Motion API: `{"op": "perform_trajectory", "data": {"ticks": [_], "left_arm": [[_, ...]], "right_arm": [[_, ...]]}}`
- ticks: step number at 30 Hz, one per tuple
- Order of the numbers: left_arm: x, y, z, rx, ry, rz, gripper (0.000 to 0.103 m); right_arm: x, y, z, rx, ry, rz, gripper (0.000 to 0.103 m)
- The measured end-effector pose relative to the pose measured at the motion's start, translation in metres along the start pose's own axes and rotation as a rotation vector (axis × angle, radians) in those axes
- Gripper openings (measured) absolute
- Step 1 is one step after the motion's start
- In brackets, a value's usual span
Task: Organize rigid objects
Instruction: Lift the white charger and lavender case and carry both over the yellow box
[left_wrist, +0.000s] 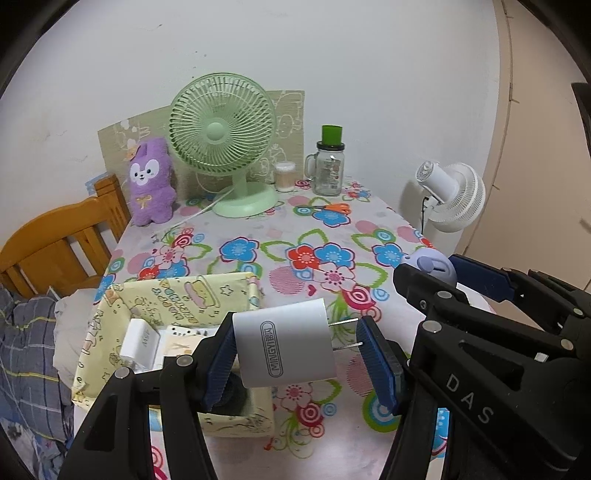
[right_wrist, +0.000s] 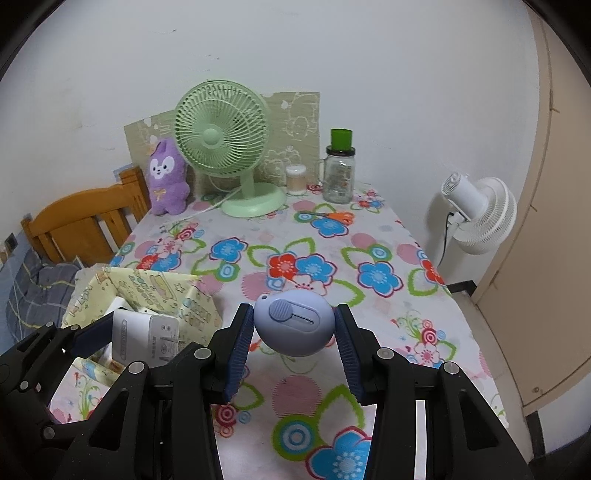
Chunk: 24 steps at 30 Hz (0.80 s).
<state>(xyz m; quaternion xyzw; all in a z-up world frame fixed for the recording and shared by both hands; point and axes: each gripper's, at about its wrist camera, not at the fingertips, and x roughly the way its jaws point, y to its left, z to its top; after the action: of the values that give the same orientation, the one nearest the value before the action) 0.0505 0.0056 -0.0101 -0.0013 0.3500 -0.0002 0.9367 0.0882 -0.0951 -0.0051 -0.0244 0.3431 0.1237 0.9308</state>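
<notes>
Left wrist view: the left gripper (left_wrist: 295, 354) is clamped on a white plug adapter (left_wrist: 284, 343), one pad on its flat end and the other against the tips of its two prongs. The adapter hangs just above the near right corner of the yellow fabric bin (left_wrist: 192, 295), which stands on the floral table (left_wrist: 280, 229) and already holds a white charger (left_wrist: 142, 341) and other small items.

In the right wrist view the right gripper (right_wrist: 293, 332) is closed on a lilac egg-shaped cutter (right_wrist: 293, 321), its pads pressing the curved sides. The cutter is held above the table, to the right of the bin and apart from it.

The likeliest trouble lies with the adapter. A pad bearing only on thin prong tips gives little contact, so I judge a tilt or jolt could let the body swing or slip out; released where it hangs, it may strike the soft rim of the bin, fold the wall and fall on the table. The cutter's smooth rounded shell could squirt from between the pads if the squeeze eases. The two grippers are also close beside each other, so reaching for the bin together risks a knock.
</notes>
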Motion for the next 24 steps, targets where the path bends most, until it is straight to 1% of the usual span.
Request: {"op": "perform_trajectory", "data": {"ticks": [13,24], "left_arm": [[0.004,0.028,0.006,-0.018,0.006,0.019,0.066],[0.017,0.056,0.000,-0.043,0.040,0.054,0.066]], "right_arm": [[0.012,0.029,0.011,-0.022,0.005,0.034,0.047],[0.031,0.062,0.013,-0.069,0.036,0.079,0.047]]}}
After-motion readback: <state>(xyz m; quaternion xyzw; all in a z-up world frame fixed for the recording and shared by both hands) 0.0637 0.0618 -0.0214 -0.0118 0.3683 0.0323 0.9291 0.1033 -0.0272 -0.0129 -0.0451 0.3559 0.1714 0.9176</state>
